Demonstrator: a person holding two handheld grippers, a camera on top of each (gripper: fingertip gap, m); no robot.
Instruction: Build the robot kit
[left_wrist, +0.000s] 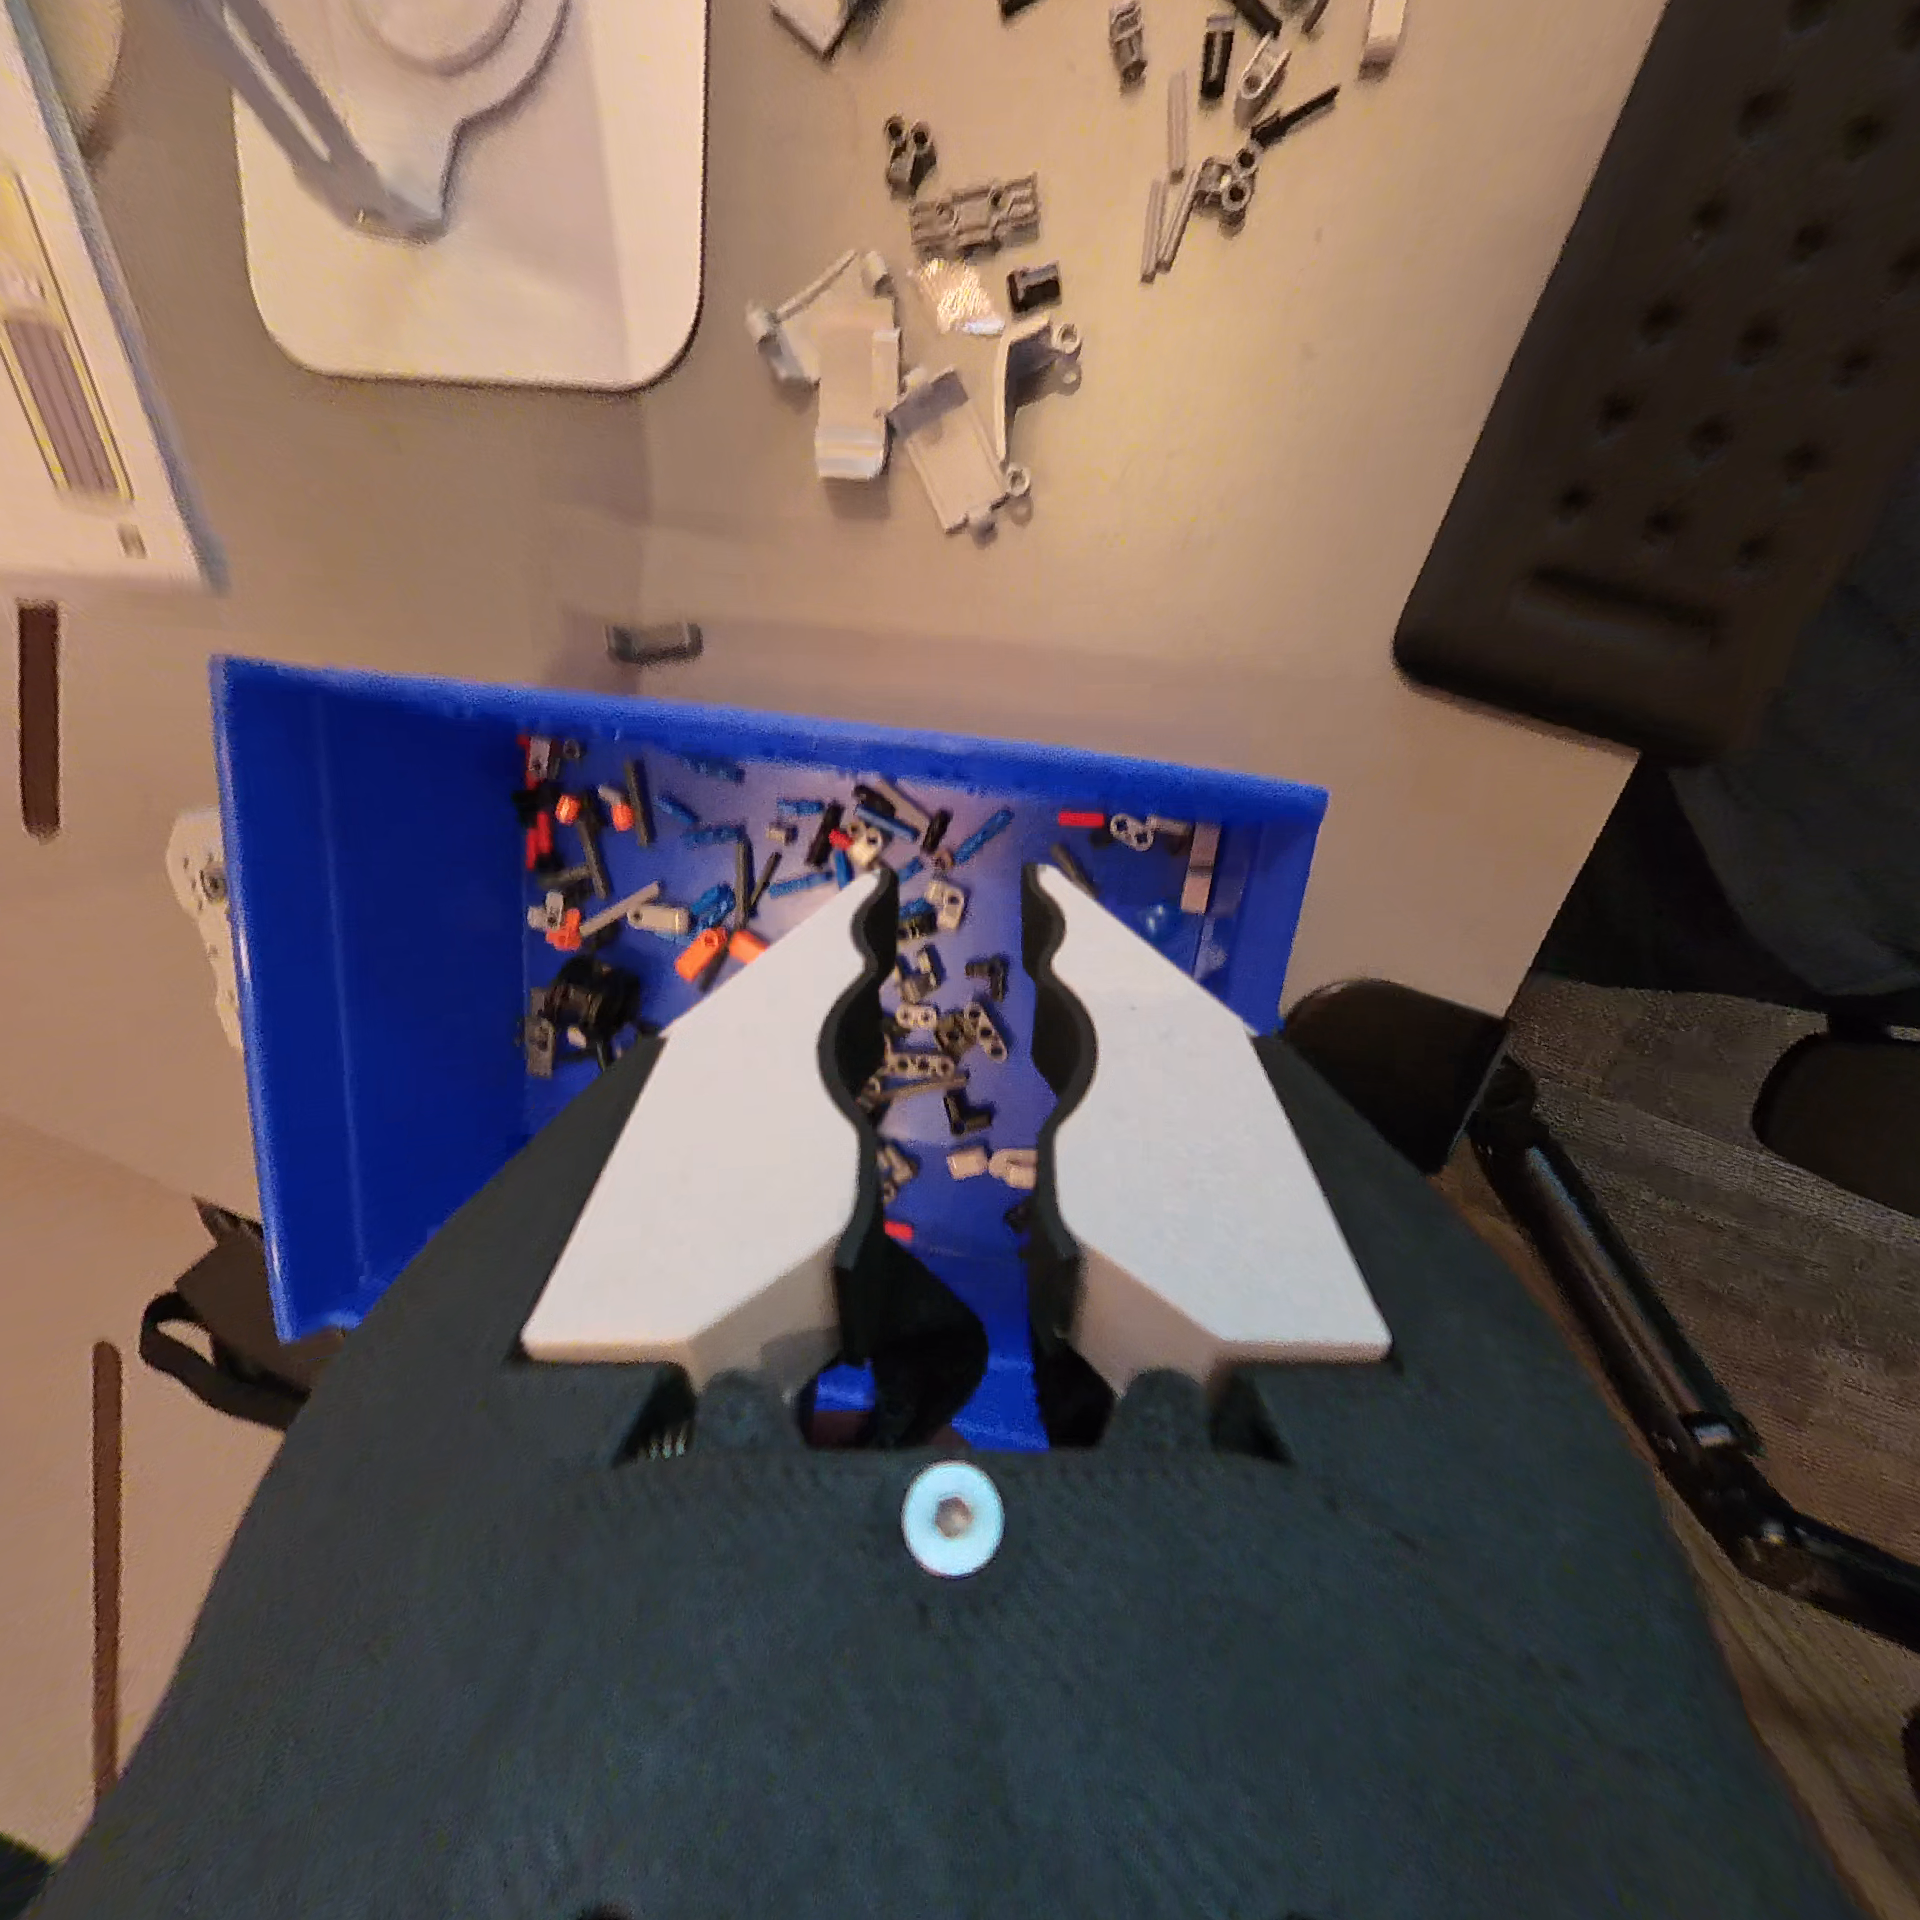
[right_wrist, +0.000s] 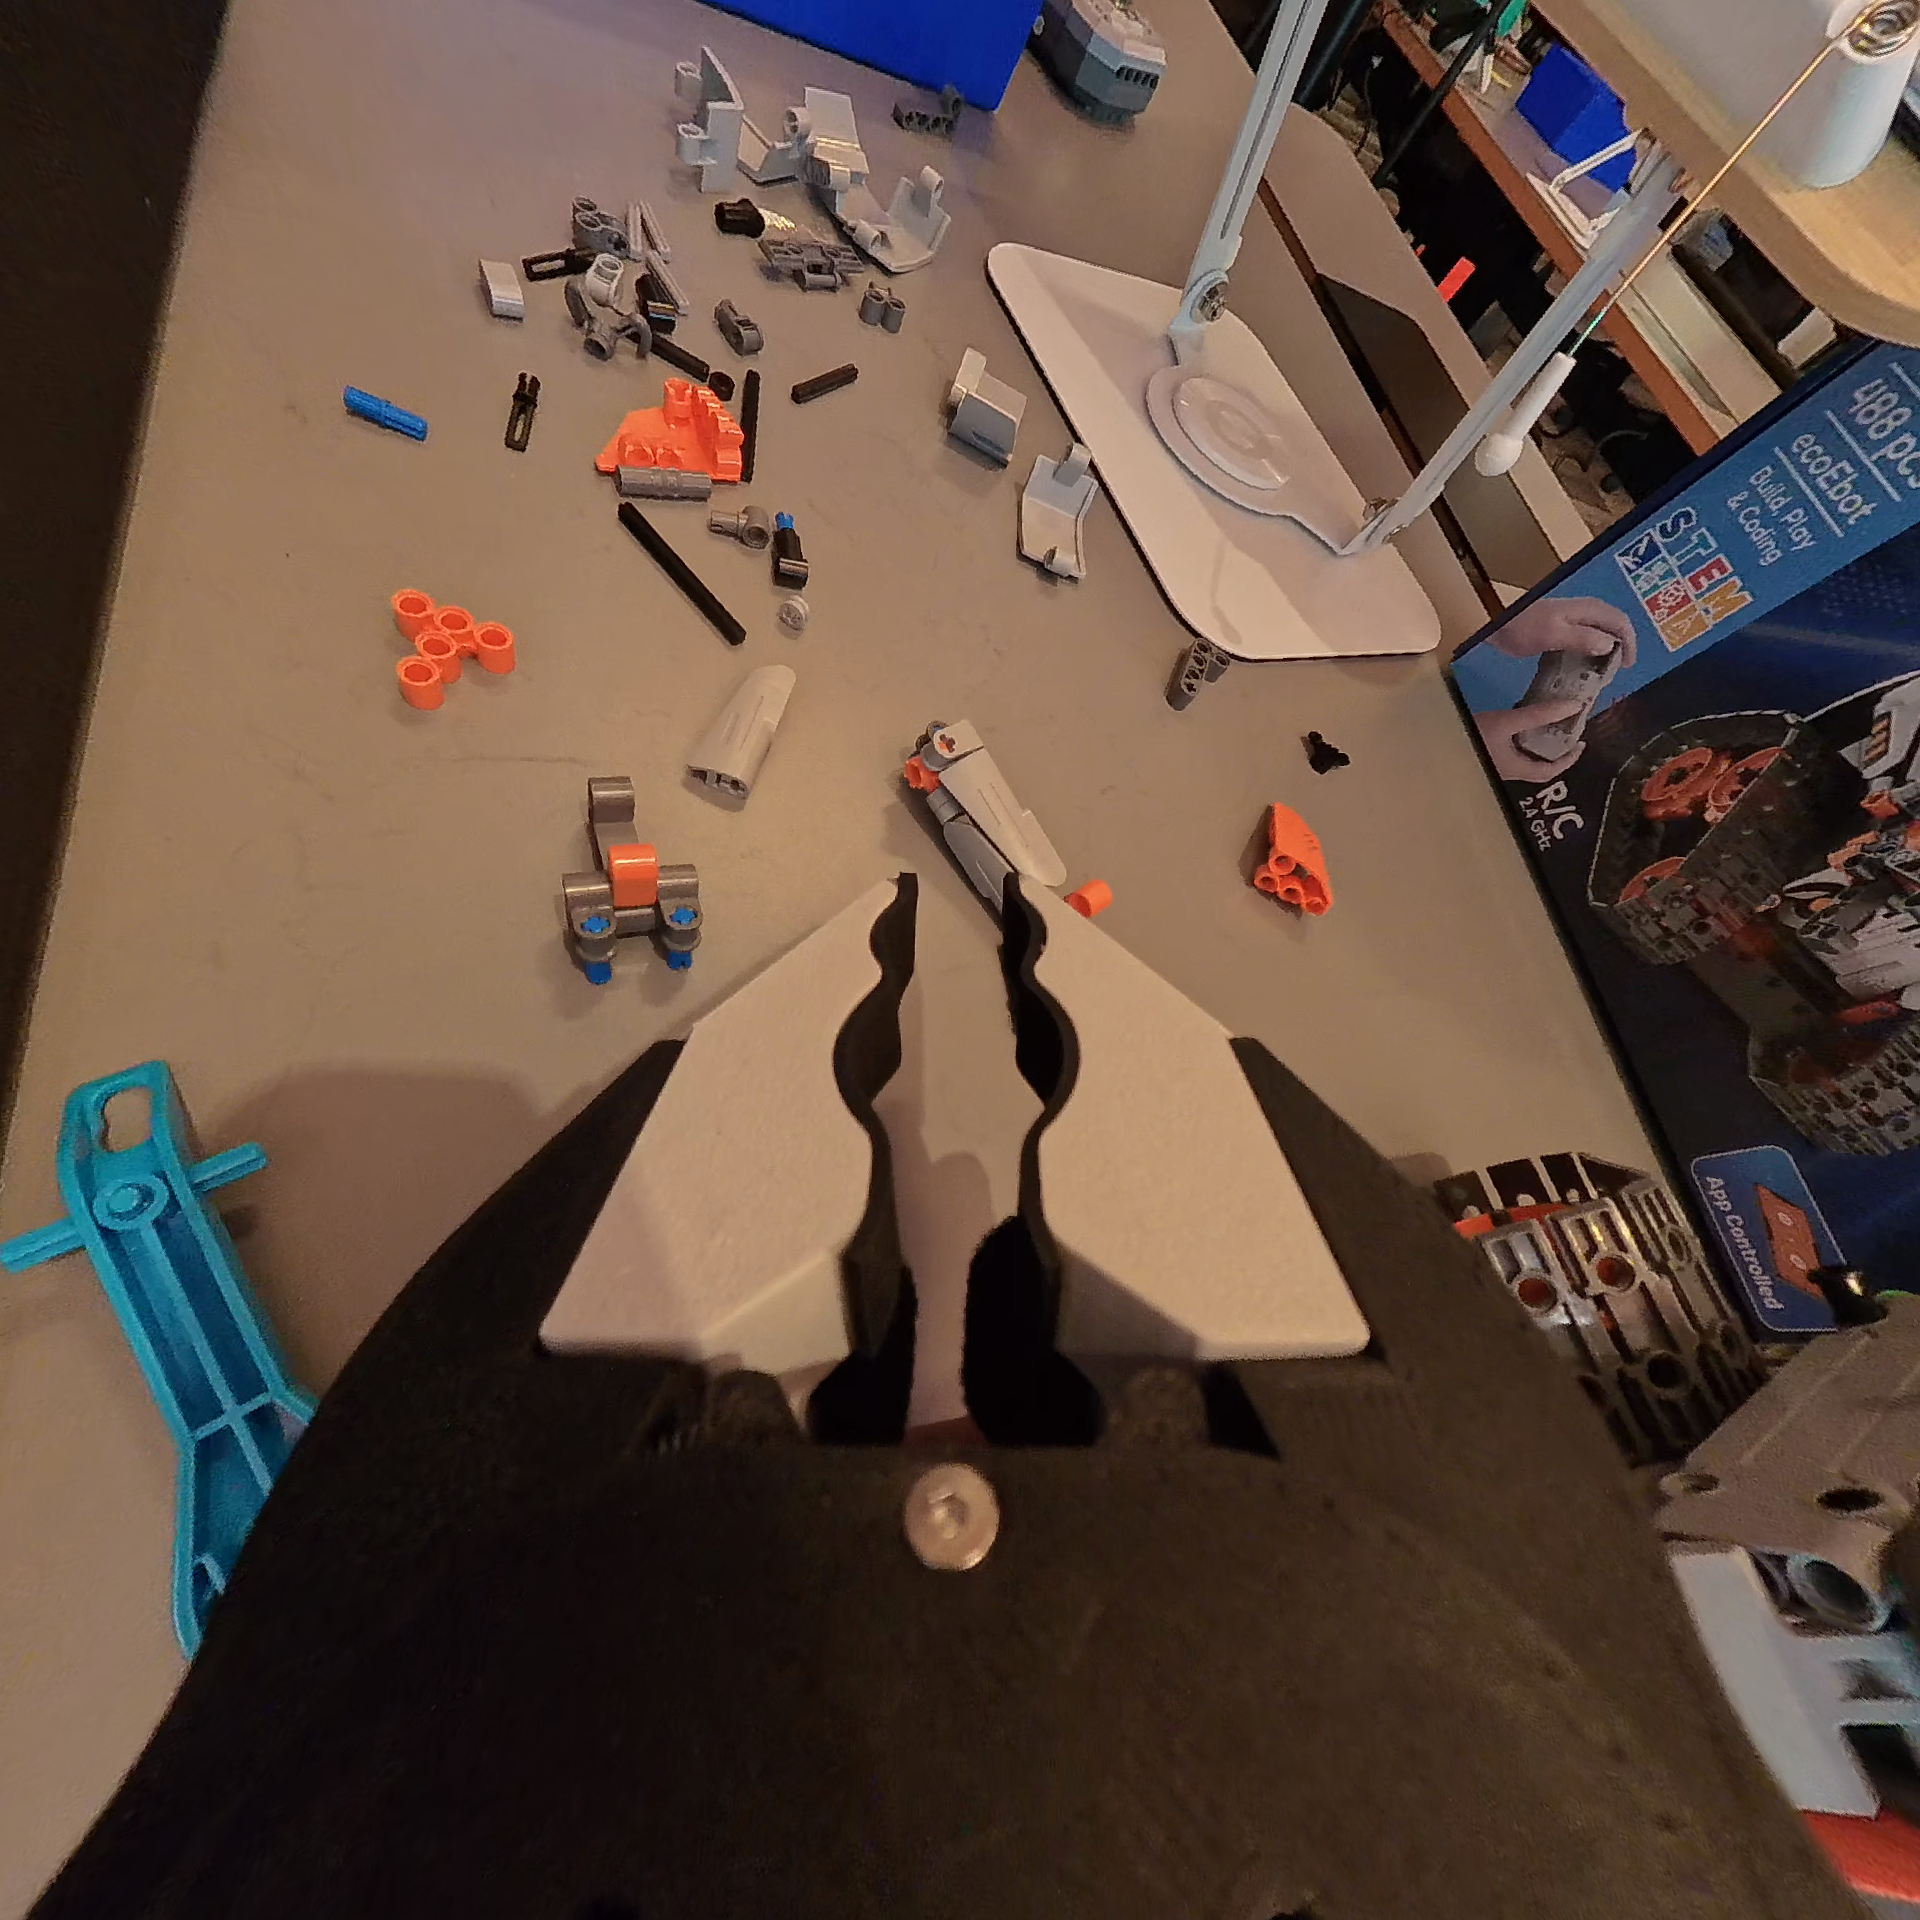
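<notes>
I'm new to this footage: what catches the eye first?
In the left wrist view, a bright blue plastic bin of small mixed building pieces lies under the open left gripper. In the right wrist view, orange and grey building pieces are scattered over the grey table beyond the open right gripper.

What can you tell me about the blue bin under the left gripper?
The blue bin is an open-topped, matte plastic box, apparently 3D-printed, sitting on the tan table. Its floor is strewn with small building pieces in black, grey, blue and orange, massed toward the right. The left gripper hangs over it with jaws apart, holding nothing. The near wall is hidden.
</notes>
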